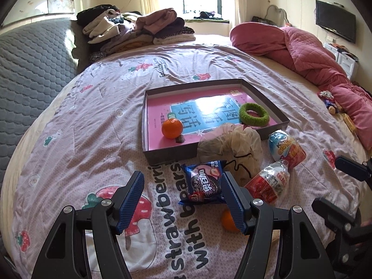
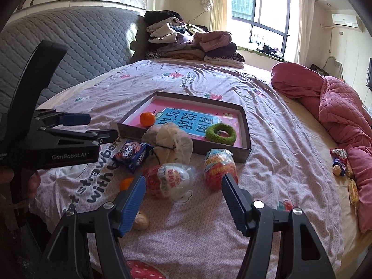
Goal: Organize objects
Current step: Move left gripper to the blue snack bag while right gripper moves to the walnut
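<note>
Holding orange (image 1: 172, 128) and green ring (image 1: 254, 114) mid-frame, tray (image 1: 162, 157); snacks (image 1: 205, 182) outside; both tongs (image 1: 181, 200) (image 2: 183, 200) apart, empty.

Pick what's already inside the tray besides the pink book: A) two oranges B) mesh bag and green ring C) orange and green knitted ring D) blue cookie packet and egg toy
C: the orange and the green knitted ring lie on the pink book inside the tray; the cookie packet lies on the bed outside it.
</note>
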A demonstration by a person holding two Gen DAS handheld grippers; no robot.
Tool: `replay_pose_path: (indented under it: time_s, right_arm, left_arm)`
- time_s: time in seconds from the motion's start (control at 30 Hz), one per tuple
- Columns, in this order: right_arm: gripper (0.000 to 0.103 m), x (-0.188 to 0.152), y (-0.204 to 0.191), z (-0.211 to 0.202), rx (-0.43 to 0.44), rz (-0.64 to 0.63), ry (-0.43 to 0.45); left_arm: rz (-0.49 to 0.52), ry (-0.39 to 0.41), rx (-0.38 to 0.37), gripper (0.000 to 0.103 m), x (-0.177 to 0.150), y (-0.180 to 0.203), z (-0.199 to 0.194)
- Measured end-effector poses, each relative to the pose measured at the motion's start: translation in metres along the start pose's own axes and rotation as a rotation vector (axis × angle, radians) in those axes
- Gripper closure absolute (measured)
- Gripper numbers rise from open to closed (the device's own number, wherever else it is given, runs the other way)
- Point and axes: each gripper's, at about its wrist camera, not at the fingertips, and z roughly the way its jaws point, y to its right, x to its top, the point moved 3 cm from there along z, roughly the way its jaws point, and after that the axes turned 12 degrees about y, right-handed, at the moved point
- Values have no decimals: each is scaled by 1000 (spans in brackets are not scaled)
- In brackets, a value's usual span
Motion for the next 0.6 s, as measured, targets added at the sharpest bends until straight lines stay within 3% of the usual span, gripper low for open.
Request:
replay_pose_path:
  time_s: [0.6]
  right_arm:
    - [36,-25,-28,4,63,-44,-68]
  left_arm:
    - [18,-38,-20,33,-11,9,4]
